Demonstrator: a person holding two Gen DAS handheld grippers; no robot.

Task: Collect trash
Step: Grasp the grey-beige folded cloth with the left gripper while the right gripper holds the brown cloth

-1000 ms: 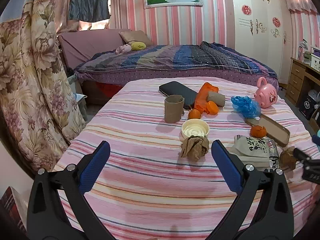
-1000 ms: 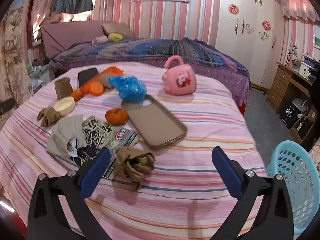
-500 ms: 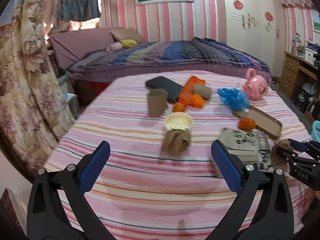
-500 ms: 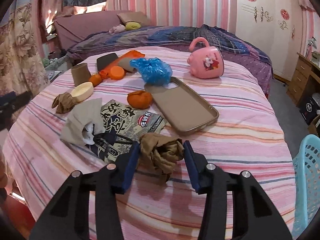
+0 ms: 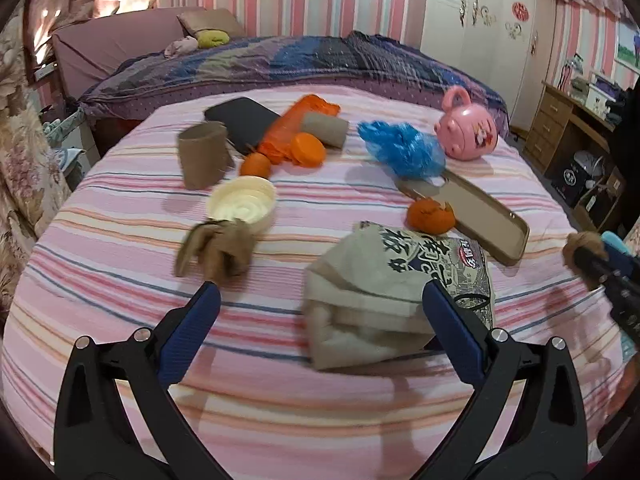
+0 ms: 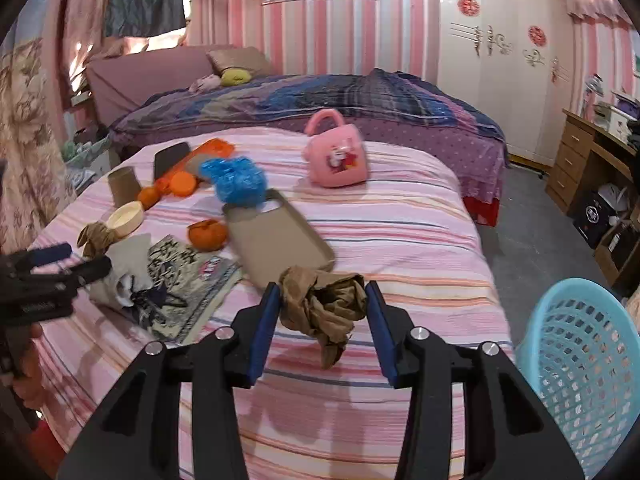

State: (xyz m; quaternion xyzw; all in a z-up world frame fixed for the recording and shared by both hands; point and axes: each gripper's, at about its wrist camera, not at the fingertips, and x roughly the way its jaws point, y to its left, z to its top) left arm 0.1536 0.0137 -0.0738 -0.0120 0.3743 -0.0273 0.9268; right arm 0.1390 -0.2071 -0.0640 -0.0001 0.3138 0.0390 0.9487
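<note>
right claw is pinching the crumpled brown paper wad (lower centre of frame); left claw spread wide over the striped bed, nothing gripped

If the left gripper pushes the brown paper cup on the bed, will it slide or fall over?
The paper cup stands upright on soft striped bedding, so it would probably tip rather than slide. It looks empty and light. On its side it would likely roll in a curve, because it is tapered.
</note>
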